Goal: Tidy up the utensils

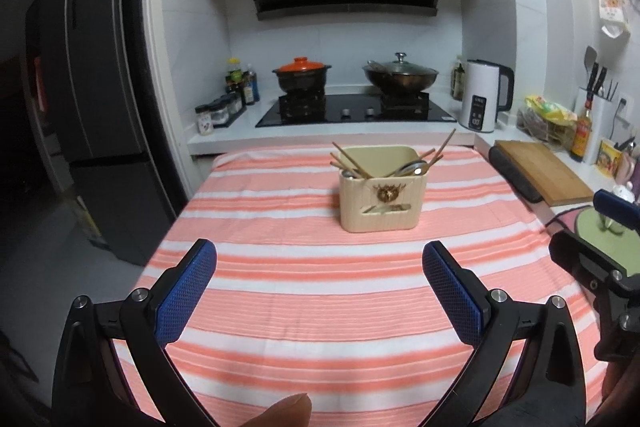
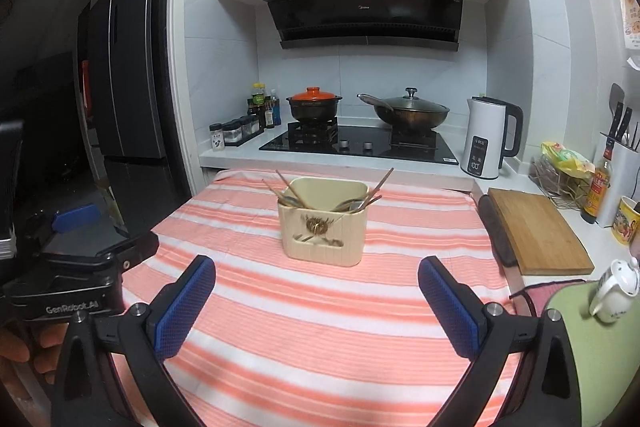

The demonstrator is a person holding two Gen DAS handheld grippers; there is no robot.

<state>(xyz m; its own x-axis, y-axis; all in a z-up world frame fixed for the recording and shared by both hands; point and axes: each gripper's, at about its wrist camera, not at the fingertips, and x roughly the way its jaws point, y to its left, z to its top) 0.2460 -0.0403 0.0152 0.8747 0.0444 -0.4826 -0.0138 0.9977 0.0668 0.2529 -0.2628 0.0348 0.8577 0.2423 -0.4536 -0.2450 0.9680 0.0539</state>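
A cream utensil holder (image 1: 379, 203) stands on the pink-and-white striped tablecloth (image 1: 304, 299) toward the far middle. Several wooden chopsticks (image 1: 347, 161) and metal spoons (image 1: 414, 167) stick out of it. It also shows in the right wrist view (image 2: 322, 231) with chopsticks (image 2: 289, 190) leaning out. My left gripper (image 1: 319, 255) is open and empty, held above the cloth short of the holder. My right gripper (image 2: 317, 269) is open and empty, also short of the holder. The right gripper's body (image 1: 600, 267) shows at the left view's right edge; the left gripper's body (image 2: 76, 267) shows at the right view's left edge.
Behind the table is a counter with a black hob (image 1: 352, 109), an orange-lidded pot (image 1: 302, 73), a wok (image 1: 400, 75) and a white kettle (image 1: 482, 95). A wooden cutting board (image 2: 536, 231) lies to the right, with a small white teapot (image 2: 616, 289) near it. A dark fridge (image 1: 92, 87) stands left.
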